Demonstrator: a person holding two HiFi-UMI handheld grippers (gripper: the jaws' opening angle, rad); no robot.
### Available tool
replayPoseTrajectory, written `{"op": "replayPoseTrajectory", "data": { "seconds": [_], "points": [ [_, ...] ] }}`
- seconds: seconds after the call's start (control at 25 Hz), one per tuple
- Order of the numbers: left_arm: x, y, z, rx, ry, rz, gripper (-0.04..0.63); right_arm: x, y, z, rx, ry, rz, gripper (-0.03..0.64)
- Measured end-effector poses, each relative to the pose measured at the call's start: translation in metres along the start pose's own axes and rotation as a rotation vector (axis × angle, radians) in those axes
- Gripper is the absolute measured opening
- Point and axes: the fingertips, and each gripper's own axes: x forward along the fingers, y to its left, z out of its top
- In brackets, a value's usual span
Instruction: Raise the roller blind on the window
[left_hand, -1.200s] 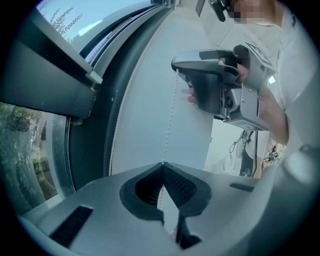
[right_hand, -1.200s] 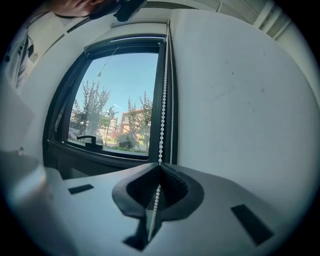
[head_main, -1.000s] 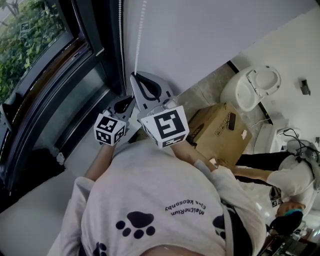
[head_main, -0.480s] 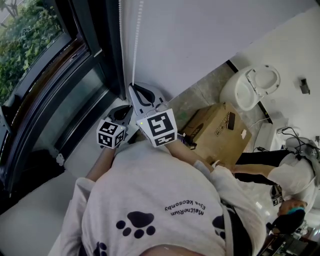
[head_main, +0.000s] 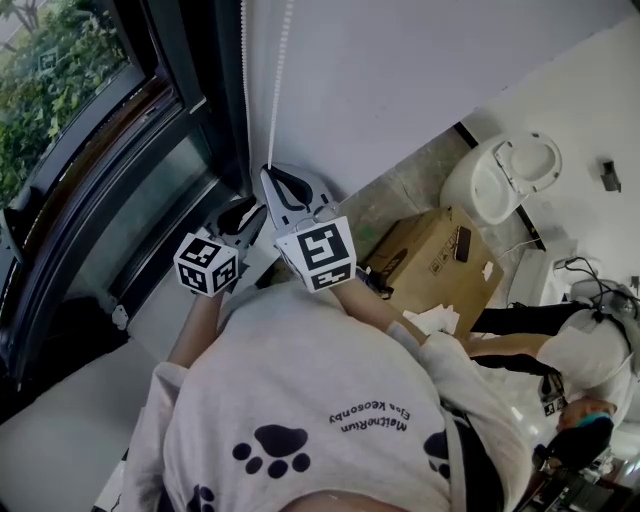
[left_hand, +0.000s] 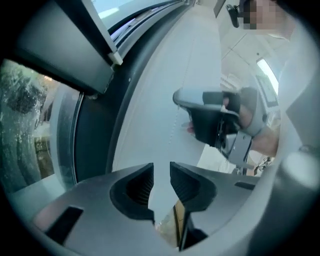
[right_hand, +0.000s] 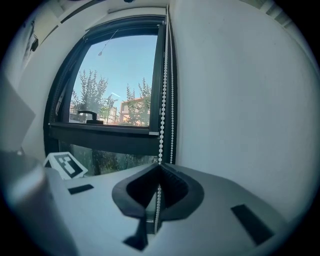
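Observation:
A white bead chain (head_main: 281, 70) hangs in two strands beside the dark window frame (head_main: 175, 90). My right gripper (head_main: 268, 173) is shut on one strand. In the right gripper view that strand (right_hand: 163, 90) runs down into the closed jaws of the right gripper (right_hand: 160, 171), and the second strand (right_hand: 172, 95) hangs free beside it. The window glass (right_hand: 117, 80) shows trees and sky. My left gripper (head_main: 255, 208) sits just left of and below the right one. The left gripper (left_hand: 161, 176) has just been opening; its jaws stand apart with nothing between them.
A cardboard box (head_main: 435, 265) stands on the floor behind me to the right, with a toilet (head_main: 505, 175) beyond it. Another person (head_main: 575, 350) crouches at the far right. A white wall (head_main: 400, 70) runs right of the chain.
My right gripper has come down along the wall with the chain in it. The left gripper's marker cube has shifted left, away from the chain.

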Motion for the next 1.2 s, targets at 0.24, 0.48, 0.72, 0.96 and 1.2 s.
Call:
{"op": "replayPoseTrajectory", "data": {
  "seconds": [0.24, 0.48, 0.72, 0.96, 1.2],
  "points": [
    [-0.027, -0.017, 0.096, 0.110, -0.129, -0.015, 0.097, 0.001, 0.001, -0.002, -0.006, -0.004, -0.002, 0.009],
    [-0.052, -0.051, 0.188, 0.230, -0.214, -0.070, 0.097, 0.002, 0.004, 0.001, -0.001, -0.013, 0.003, 0.009],
    [-0.059, -0.082, 0.257, 0.320, -0.287, -0.127, 0.097, 0.003, 0.009, 0.003, -0.005, -0.016, 0.007, 0.009],
    [-0.053, -0.094, 0.297, 0.377, -0.315, -0.142, 0.097, 0.003, 0.009, 0.002, -0.015, -0.017, 0.008, 0.009],
    [-0.048, -0.096, 0.303, 0.406, -0.306, -0.136, 0.015, 0.002, 0.009, 0.001, -0.020, -0.020, -0.002, 0.009]
  ]
}}
